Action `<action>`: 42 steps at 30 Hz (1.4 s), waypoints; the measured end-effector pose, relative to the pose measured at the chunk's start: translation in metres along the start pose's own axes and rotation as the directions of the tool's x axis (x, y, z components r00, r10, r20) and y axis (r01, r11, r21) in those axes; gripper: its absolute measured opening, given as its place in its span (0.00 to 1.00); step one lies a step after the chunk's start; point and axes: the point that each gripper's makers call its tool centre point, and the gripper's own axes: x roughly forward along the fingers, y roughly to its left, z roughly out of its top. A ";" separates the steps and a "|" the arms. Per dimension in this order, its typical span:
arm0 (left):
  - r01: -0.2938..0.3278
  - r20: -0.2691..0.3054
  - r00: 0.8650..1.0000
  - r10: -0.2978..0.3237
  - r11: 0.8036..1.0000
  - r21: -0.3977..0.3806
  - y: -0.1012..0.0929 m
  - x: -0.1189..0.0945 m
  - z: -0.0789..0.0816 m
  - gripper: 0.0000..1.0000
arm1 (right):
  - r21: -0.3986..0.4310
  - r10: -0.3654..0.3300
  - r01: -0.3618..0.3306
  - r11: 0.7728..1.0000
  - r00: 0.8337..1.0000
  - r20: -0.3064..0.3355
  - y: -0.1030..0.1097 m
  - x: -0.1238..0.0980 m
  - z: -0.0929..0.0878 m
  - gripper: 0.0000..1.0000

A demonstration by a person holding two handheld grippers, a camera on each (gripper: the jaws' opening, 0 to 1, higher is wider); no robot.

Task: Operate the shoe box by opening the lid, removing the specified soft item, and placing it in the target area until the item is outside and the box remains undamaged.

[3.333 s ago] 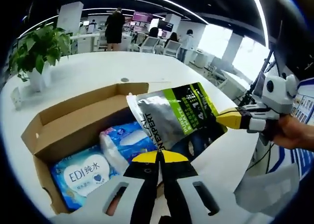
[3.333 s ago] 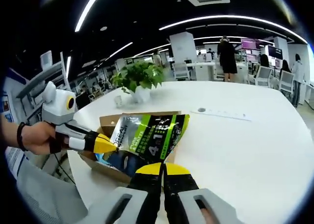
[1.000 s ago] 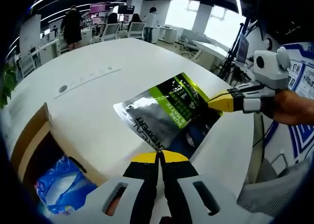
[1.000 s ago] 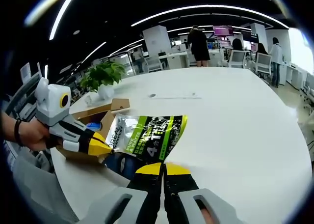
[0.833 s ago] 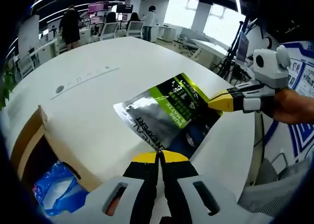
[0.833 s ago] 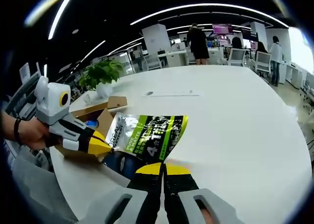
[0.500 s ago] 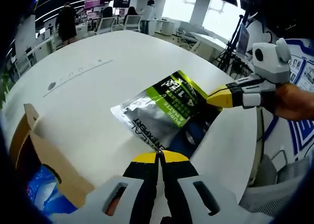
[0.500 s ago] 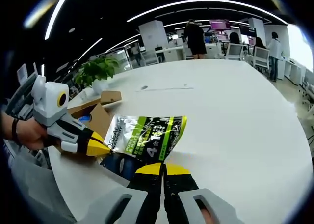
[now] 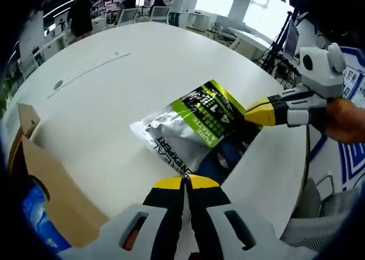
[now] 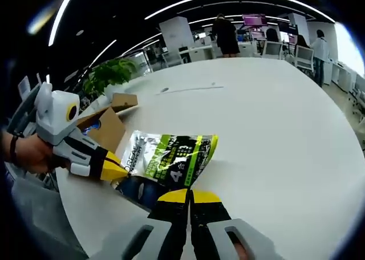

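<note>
A soft silver, green and black pouch (image 9: 191,129) is spread just above the white table, to the right of the open cardboard shoe box (image 9: 54,189). My left gripper (image 9: 185,181) is shut on the pouch's near edge. My right gripper (image 9: 252,113) comes in from the right, shut on the pouch's far corner. In the right gripper view the pouch (image 10: 171,157) is pinched by my right gripper (image 10: 189,193) at the bottom, with the left gripper (image 10: 118,172) on its left corner. Whether the pouch rests on the table I cannot tell. A blue pack (image 9: 35,217) lies inside the box.
The box (image 10: 105,129) sits near the table's edge with a flap raised. A potted plant (image 10: 111,74) stands behind it. The white round table (image 10: 274,129) stretches wide beyond the pouch. A person's hand (image 9: 345,120) holds the right gripper. People and desks are far behind.
Both grippers have carried the pouch out of the box, away to its right and lower toward the table. The box has slid to the left edge of the left gripper view.
</note>
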 end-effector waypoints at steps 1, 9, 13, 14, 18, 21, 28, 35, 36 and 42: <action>-0.003 -0.004 1.000 0.003 1.000 0.005 0.000 0.001 -0.001 0.00 | 0.002 0.000 0.000 1.000 1.000 -0.005 -0.001 0.001 -0.002 0.00; -0.010 -0.029 1.000 0.010 1.000 0.010 0.000 0.006 -0.009 0.00 | 0.037 0.002 -0.002 0.999 1.000 -0.018 -0.004 0.005 -0.011 0.00; -0.016 -0.039 0.999 0.017 1.000 0.016 0.000 0.008 -0.012 0.00 | 0.031 0.001 0.000 1.000 1.000 -0.030 -0.007 0.008 -0.016 0.00; -0.017 -0.042 0.999 0.018 1.000 0.015 0.000 0.008 -0.013 0.00 | 0.030 0.002 -0.001 1.000 0.999 -0.032 -0.007 0.009 -0.017 0.00; -0.013 -0.044 0.999 0.014 1.000 0.009 -0.001 0.008 -0.013 0.01 | 0.033 -0.001 0.002 0.999 0.999 -0.039 -0.010 0.010 -0.020 0.00; -0.016 -0.043 0.999 0.016 1.000 0.015 0.000 0.007 -0.013 0.01 | 0.043 -0.004 0.006 0.999 0.999 -0.039 -0.011 0.011 -0.020 0.00; -0.031 -0.047 0.998 0.032 0.999 0.016 0.004 0.005 -0.014 0.03 | 0.048 -0.008 0.009 0.999 0.999 -0.041 -0.009 0.012 -0.021 0.00; -0.050 -0.051 0.997 0.050 0.999 0.017 0.008 0.000 -0.015 0.04 | 0.053 -0.026 0.029 0.998 0.998 -0.049 -0.012 0.010 -0.023 0.00; -0.053 -0.052 0.997 0.054 0.998 0.022 0.008 -0.001 -0.016 0.04 | 0.057 -0.029 0.031 0.998 0.998 -0.051 -0.012 0.010 -0.023 0.00; -0.054 -0.034 0.998 0.054 0.998 0.018 0.011 -0.010 -0.016 0.07 | 0.073 -0.059 0.063 0.995 0.996 -0.063 -0.018 0.006 -0.026 0.02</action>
